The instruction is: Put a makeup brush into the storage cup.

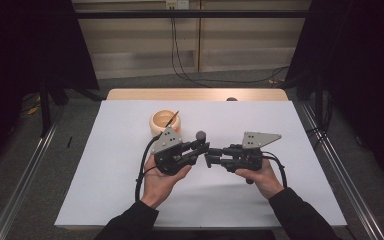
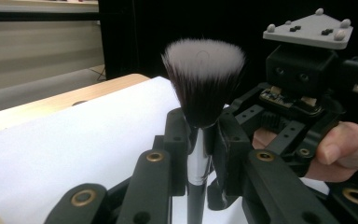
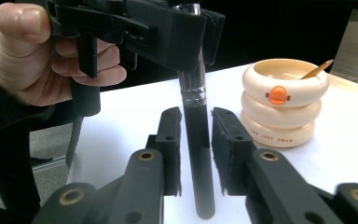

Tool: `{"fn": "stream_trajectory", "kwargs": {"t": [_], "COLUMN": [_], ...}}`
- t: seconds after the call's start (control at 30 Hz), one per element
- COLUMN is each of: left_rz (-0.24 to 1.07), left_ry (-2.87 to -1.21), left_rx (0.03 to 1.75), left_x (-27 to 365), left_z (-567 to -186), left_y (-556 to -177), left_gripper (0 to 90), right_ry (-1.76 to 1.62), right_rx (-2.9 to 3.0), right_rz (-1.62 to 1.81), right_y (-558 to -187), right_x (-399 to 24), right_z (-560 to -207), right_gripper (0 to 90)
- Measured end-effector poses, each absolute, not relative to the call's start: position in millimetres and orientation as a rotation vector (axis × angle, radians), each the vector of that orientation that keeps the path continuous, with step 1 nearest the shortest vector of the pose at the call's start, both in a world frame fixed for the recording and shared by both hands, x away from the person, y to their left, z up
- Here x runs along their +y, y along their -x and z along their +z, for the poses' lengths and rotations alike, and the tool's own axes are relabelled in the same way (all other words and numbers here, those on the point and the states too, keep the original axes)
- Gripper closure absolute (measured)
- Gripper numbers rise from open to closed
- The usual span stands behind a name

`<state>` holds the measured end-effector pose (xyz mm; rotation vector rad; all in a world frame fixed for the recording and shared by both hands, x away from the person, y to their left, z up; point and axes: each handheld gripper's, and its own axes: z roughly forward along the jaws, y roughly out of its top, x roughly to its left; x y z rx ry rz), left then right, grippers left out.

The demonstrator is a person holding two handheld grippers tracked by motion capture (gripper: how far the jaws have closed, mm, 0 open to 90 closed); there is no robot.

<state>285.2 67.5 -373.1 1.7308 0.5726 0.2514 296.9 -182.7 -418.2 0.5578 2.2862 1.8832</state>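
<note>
A makeup brush (image 2: 204,79) with a dark, white-tipped head, a silver ferrule and a black handle (image 3: 198,154) stands upright above the middle of the table. My left gripper (image 1: 203,146) is shut on it at the ferrule, just under the head (image 1: 200,135). My right gripper (image 1: 208,159) faces the left one from the right. Its jaws stand on either side of the lower handle with a thin gap showing on each side, so it is open (image 3: 196,114). The handle's lower end hangs free below the pads.
A cream ringed holder (image 1: 165,122) with an orange dot (image 3: 278,94) and a gold stick (image 3: 317,70) in it stands behind the left gripper. A white sheet (image 1: 130,175) covers the table, with a wooden edge (image 1: 195,94) at the far side.
</note>
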Motion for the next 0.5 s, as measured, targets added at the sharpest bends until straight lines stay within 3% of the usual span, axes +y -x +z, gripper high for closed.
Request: {"fn": "stream_trajectory", "kwargs": {"t": [0.23,0.5], "left_rz": [0.25,0.268], "left_ry": [-1.728,-1.718], "left_rx": [0.587,0.596], "left_x": [68.7,73.5], "left_z": [-372.6,-372.1], "left_y": [-285.6,-288.2], "left_gripper": [77.4,77.4], "right_ry": [-0.562,-0.599], "right_rx": [2.293,2.265], "right_rz": [1.871,1.824], "right_y": [-296.3,-295.5], "right_x": [-182.7,-184.1], "right_z": [-417.8,-416.1], "right_gripper": [59.3,30.5]}}
